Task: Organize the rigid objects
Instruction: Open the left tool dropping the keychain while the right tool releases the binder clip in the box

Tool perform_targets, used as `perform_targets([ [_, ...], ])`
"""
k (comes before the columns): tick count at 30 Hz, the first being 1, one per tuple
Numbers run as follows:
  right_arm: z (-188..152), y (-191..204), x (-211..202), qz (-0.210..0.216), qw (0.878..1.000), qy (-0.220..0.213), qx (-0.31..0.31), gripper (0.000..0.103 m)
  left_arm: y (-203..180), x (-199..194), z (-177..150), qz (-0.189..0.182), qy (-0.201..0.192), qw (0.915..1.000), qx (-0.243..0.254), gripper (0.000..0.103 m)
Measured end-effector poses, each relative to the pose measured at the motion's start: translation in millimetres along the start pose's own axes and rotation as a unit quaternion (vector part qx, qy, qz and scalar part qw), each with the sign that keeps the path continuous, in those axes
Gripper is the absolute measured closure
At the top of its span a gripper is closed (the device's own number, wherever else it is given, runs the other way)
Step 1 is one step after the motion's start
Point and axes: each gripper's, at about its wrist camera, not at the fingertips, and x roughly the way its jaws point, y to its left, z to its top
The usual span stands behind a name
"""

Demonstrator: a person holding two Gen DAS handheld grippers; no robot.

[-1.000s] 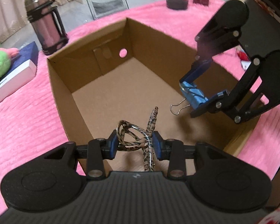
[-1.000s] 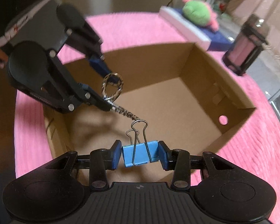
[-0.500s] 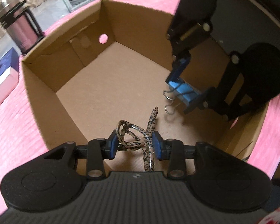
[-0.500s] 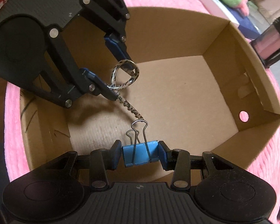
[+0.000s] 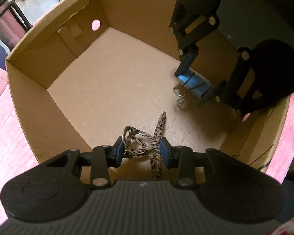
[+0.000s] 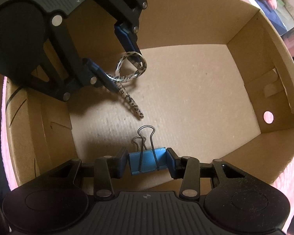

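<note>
1. The leopard-print scissors sit clamped between the blue pads of the left hand-held gripper, their loop handles pressed between the pads and the closed blades reaching forward and down into the cardboard box.
2. In the right wrist view the same scissors hang from the left hand-held gripper, blade tip pointing at the box floor; whether the tip touches the floor is hard to tell from this angle.
3. The blue binder clip is gripped across its body by the right hand-held gripper, the pads pressing on both of its ends and its two wire handles sticking forward beyond the fingertips.
4. In the left wrist view the binder clip is held low inside the box near the right wall, wire handles toward the box middle, with the right hand-held gripper closed on it.
5. Both grippers point steeply down into the box, the scissors and the clip near each other but apart.
6. The box floor is bare cardboard; one end wall has a round hole.
7. The box stands on a pink ribbed cloth covering the surface.
8. A pink bottle in a black frame stands beyond the box, outside it.
</note>
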Motion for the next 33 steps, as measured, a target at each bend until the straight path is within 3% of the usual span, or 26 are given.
perform_targets([
  [10,-1,0,5,0.003,1.000,0.004,0.004,0.064,2,5,-1,-0.001,0.005,1.0000,-0.007,0.070],
  [21,-1,0,2,-0.003,1.000,0.001,0.010,0.064,4,-17,-7,0.005,-0.046,0.9983,-0.035,0.070],
  [27,-3,1,-8,-0.014,1.000,-0.011,0.017,0.051,3,-39,-15,0.013,-0.074,0.9957,-0.054,0.070],
  [33,-6,2,-36,-0.023,0.998,-0.054,0.030,0.051,1,-67,-22,0.022,-0.114,0.9898,-0.083,0.070],
])
